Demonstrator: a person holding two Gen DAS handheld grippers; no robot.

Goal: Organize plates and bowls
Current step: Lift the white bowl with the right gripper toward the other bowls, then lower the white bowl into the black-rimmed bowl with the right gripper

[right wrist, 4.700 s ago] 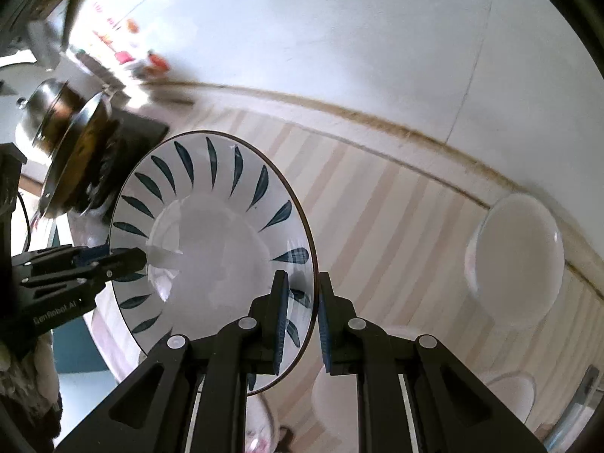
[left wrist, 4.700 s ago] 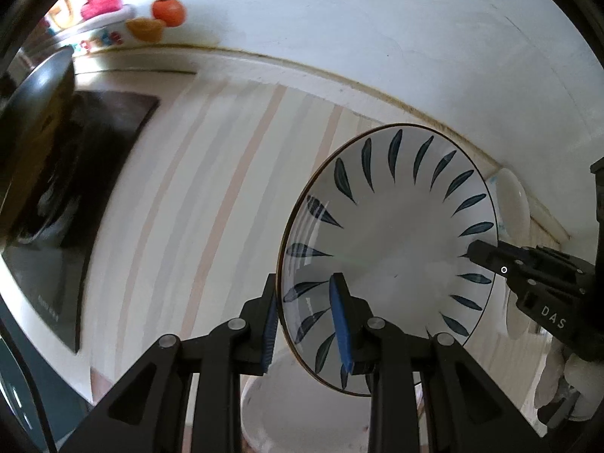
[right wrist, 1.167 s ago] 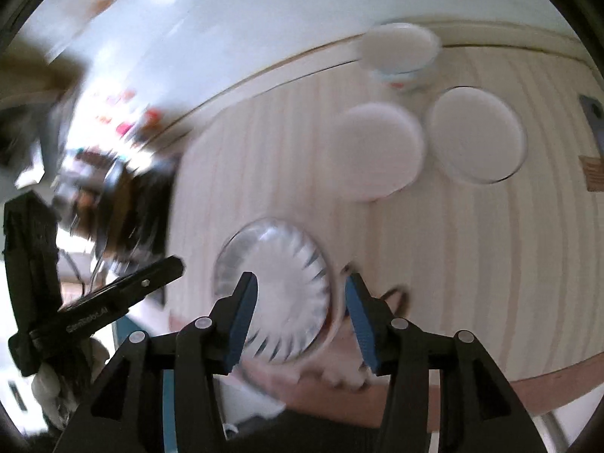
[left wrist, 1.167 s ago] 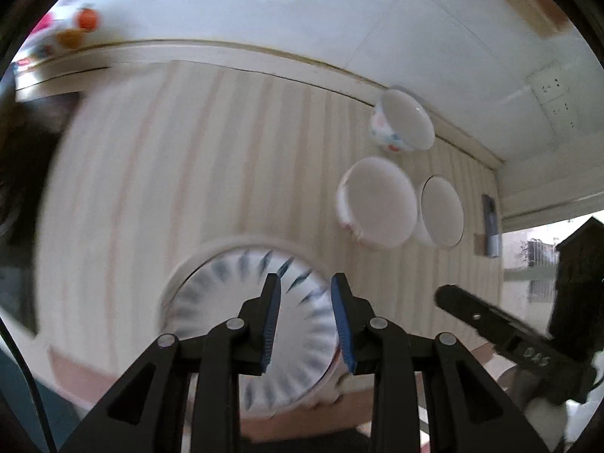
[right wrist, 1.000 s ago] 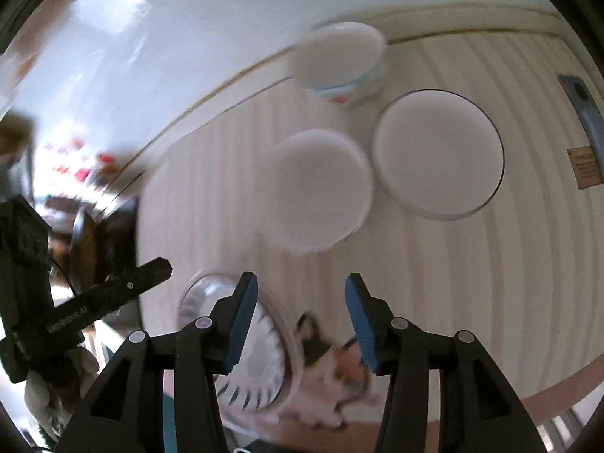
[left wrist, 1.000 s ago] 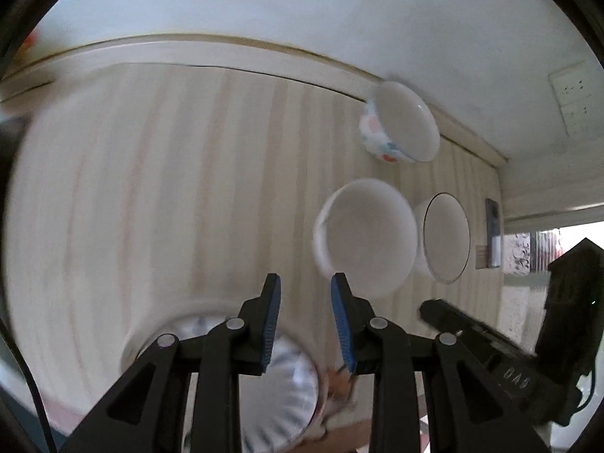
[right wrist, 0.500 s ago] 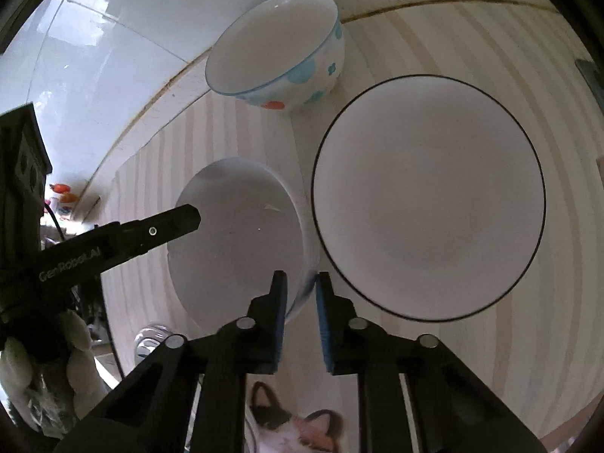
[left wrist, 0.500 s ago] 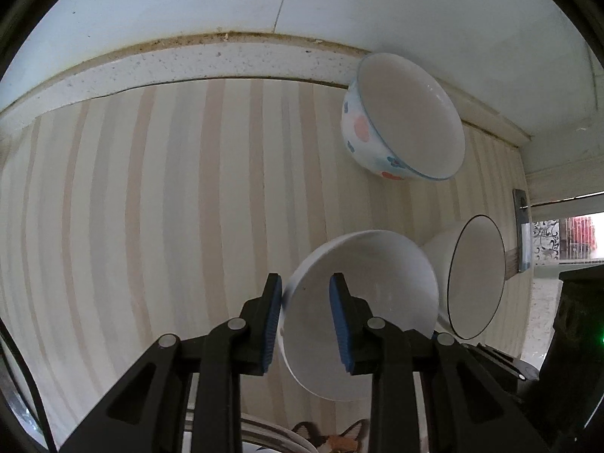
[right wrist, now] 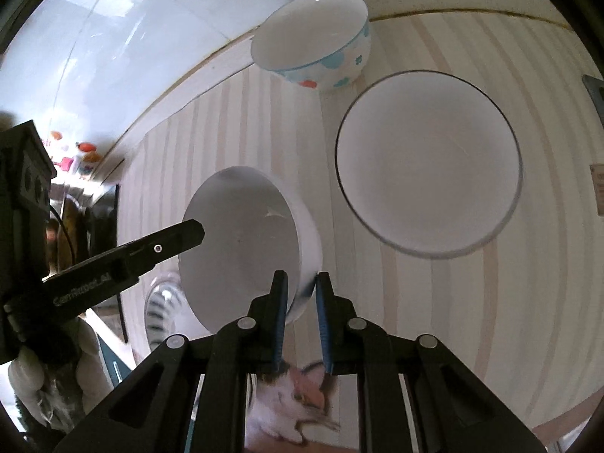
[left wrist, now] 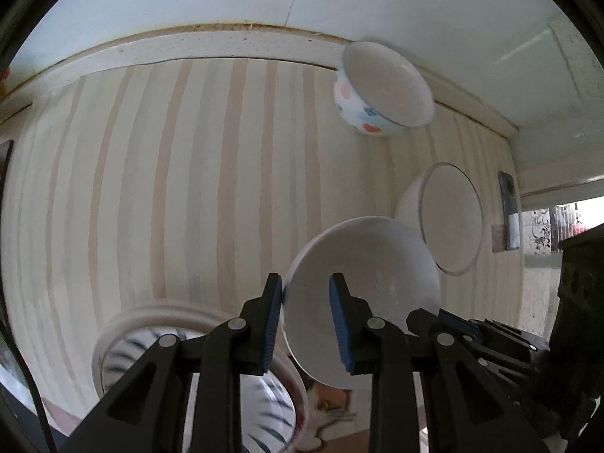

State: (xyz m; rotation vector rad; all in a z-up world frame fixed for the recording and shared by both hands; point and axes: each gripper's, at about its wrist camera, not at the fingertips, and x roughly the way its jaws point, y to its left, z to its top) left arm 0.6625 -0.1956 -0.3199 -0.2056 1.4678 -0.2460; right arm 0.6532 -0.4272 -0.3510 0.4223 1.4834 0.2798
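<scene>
I see the striped bench [left wrist: 158, 188] filling most of both views, with a white wall [left wrist: 377, 7] behind it at twelve o'clock.

The rimmed bowl [right wrist: 428, 158], white with a thin dark edge, sits on the bench at two o'clock in my right view; in my left view it stands at three o'clock [left wrist: 451, 217].

The white bowl [left wrist: 362, 294] is the one I have hold of. It sits tilted, its opening turned toward the left camera, between the rimmed bowl and the leaf plate. In the right view it lies at nine o'clock from centre [right wrist: 241, 249].

The leaf plate [left wrist: 124, 355], white with dark blue leaf marks, rests on the bench at seven o'clock in the left view, blurred and partly hidden by my left jaws. In the right view only a sliver shows [right wrist: 160, 309], below the white bowl.

The dotted bowl [right wrist: 313, 53], white with blue and red spots, stands by the wall at twelve o'clock in the right view, near the rimmed bowl.

My left gripper [left wrist: 306, 321] has its jaws clamped on the white bowl's rim, one pad outside, one inside. My right gripper [right wrist: 301, 321] has just been closing and its jaws now pinch the opposite rim.

A cat picture [right wrist: 298, 400] lies at six o'clock beneath the right jaws.
</scene>
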